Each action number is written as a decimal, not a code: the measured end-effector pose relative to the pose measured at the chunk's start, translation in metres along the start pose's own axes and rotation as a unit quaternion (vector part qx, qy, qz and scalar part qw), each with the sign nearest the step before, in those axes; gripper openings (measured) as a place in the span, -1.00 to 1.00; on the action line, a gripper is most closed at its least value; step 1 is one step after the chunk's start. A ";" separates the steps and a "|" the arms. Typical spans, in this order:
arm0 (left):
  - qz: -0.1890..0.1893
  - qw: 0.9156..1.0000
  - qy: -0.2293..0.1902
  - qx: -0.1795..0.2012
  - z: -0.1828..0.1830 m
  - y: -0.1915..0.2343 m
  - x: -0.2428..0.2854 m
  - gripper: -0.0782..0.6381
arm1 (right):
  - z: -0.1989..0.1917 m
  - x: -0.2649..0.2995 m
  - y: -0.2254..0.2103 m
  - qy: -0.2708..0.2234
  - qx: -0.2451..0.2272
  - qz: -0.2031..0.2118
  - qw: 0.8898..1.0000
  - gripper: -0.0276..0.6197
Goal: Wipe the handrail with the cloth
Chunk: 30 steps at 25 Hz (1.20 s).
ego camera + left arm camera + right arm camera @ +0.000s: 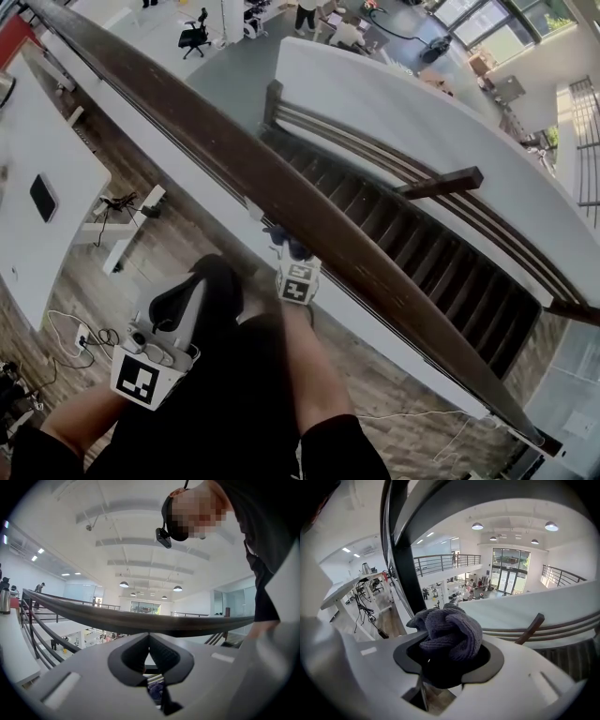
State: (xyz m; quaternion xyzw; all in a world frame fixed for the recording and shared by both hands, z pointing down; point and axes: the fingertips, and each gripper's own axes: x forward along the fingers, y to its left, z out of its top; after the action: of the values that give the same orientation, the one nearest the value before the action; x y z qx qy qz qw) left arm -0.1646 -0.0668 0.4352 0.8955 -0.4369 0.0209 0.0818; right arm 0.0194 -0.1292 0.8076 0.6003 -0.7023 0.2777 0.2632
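Beside handrail, right gripper clasps cloth

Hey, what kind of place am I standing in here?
Probably an upper-floor landing in an open office or lab building. A dark wooden handrail runs along the edge, a staircase drops away beyond it, and an office chair stands on the lower floor.
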 end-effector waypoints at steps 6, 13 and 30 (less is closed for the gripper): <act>0.007 1.000 -0.009 -0.001 0.006 -0.008 -0.006 -0.78 | -0.014 -0.009 -0.021 0.010 0.011 -0.011 1.000 -0.35; 0.016 1.000 -0.016 0.007 0.012 -0.019 -0.010 -0.78 | -0.021 -0.022 -0.038 0.012 0.027 -0.015 0.999 -0.35; 0.031 0.999 -0.014 0.015 0.011 -0.052 -0.019 -0.78 | -0.045 -0.042 -0.070 0.031 0.046 -0.012 0.998 -0.35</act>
State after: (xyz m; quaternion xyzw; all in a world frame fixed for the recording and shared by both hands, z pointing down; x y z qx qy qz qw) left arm -0.1354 -0.0227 0.4157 0.8828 -0.4655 0.0176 0.0613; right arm 0.0963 -0.0772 0.8154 0.6112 -0.6730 0.3252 0.2603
